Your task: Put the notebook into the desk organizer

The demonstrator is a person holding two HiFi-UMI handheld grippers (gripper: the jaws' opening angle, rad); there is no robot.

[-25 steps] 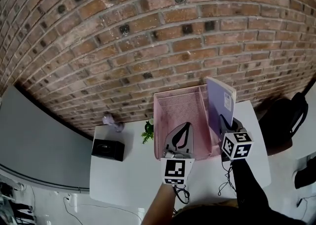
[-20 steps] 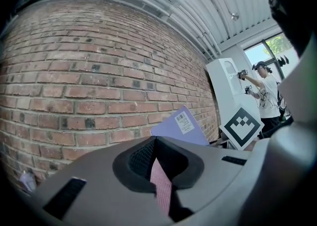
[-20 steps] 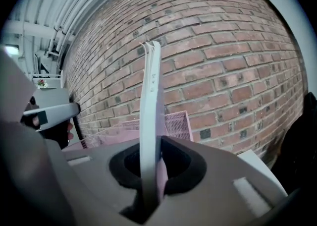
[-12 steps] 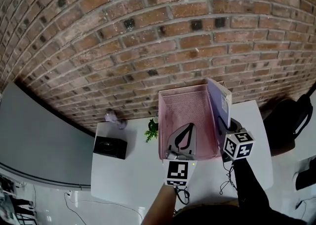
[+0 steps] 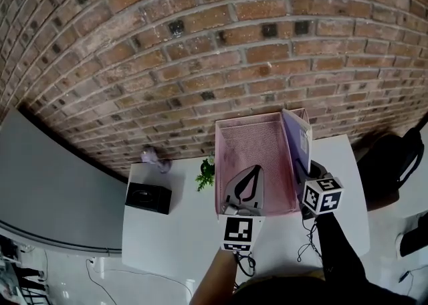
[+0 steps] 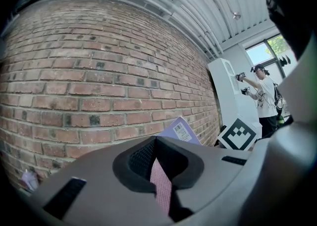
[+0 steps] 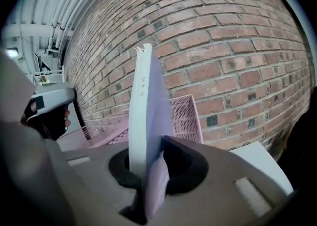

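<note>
Against the brick wall [image 5: 200, 43], at the back of the white table [image 5: 174, 237], sets the pink mesh desk organizer [image 5: 251, 146], presumably so that a push cannot drive it further off. Holds the purple notebook [image 5: 297, 138] upright and edge-on along the organizer's right wall, probably to slot it in like a thin blade; cannot tell whether its lower edge is inside yet. Clamps the left gripper [image 5: 254, 173] on the organizer's near wall to steady it, and the right gripper [image 5: 311, 167] on the notebook's lower end.
</note>
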